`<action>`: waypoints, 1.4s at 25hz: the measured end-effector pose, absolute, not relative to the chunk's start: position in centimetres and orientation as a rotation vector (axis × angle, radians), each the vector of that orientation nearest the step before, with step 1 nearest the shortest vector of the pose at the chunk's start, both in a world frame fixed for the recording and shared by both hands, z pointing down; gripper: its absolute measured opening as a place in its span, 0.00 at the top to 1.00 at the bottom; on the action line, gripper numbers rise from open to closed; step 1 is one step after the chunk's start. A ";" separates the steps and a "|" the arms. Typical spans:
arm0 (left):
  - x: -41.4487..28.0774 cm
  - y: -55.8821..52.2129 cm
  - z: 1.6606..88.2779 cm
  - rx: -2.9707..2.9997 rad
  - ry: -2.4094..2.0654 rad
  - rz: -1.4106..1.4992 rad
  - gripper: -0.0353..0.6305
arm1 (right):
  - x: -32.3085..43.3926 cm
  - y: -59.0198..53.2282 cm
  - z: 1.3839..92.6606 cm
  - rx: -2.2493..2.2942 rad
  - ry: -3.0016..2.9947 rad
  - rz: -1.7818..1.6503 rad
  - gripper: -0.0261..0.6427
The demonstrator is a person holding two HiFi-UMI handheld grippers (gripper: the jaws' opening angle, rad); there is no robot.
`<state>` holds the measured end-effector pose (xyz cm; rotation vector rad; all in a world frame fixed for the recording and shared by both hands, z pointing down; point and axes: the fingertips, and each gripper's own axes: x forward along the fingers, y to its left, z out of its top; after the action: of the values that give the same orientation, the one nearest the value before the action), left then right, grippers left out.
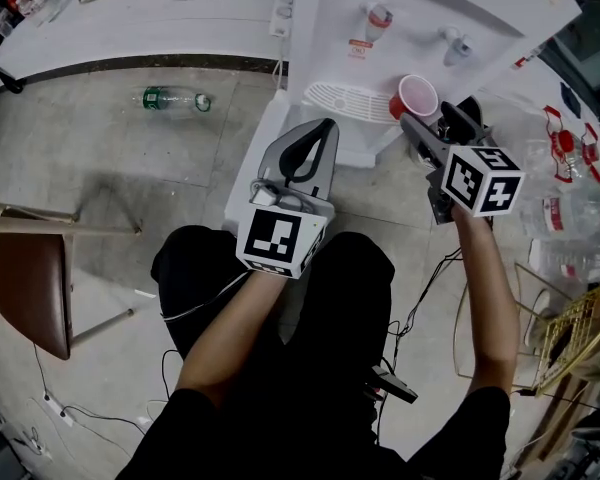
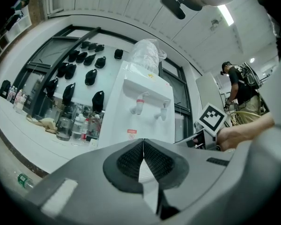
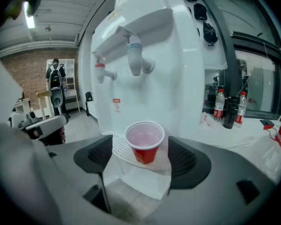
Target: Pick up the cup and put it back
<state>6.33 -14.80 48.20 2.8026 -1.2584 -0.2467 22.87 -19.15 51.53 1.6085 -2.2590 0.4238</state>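
A red plastic cup [image 3: 145, 142] with a white inside stands upright on the white grille of the water dispenser's drip tray [image 3: 124, 154], below the blue tap [image 3: 135, 57]. My right gripper [image 3: 143, 157] is open, its dark pads [image 3: 182, 159] standing either side of the cup with a gap on both sides. From the head view the cup [image 1: 416, 96] sits at the tray's right end [image 1: 342, 100], just off the right gripper [image 1: 432, 120]. My left gripper [image 1: 313, 148] is shut and empty, lower and to the left; its pads [image 2: 152, 162] meet in front of the dispenser [image 2: 140, 111].
A green bottle [image 1: 175, 99] lies on the floor to the left and a brown chair [image 1: 32, 290] stands nearer. Plastic bottles [image 1: 572, 208] and a wire basket [image 1: 580, 330] crowd the right. Cables run across the floor. A person [image 3: 54, 76] stands far off.
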 end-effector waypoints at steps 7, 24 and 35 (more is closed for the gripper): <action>6.1 -14.4 47.6 2.776 -1.221 -0.292 0.94 | 21.5 -15.5 55.9 1.732 -2.270 0.492 0.56; 5.9 -12.8 47.2 2.587 -1.173 -0.091 0.94 | 18.0 -8.4 64.4 1.679 -1.893 1.052 0.96; 2.7 -5.6 33.1 2.492 -1.187 0.153 0.94 | 17.0 -1.4 47.9 1.572 -1.825 1.106 0.97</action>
<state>2.70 -5.60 33.13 2.4917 -1.1873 0.1532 16.97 -1.42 47.92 1.5723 -1.8248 1.1064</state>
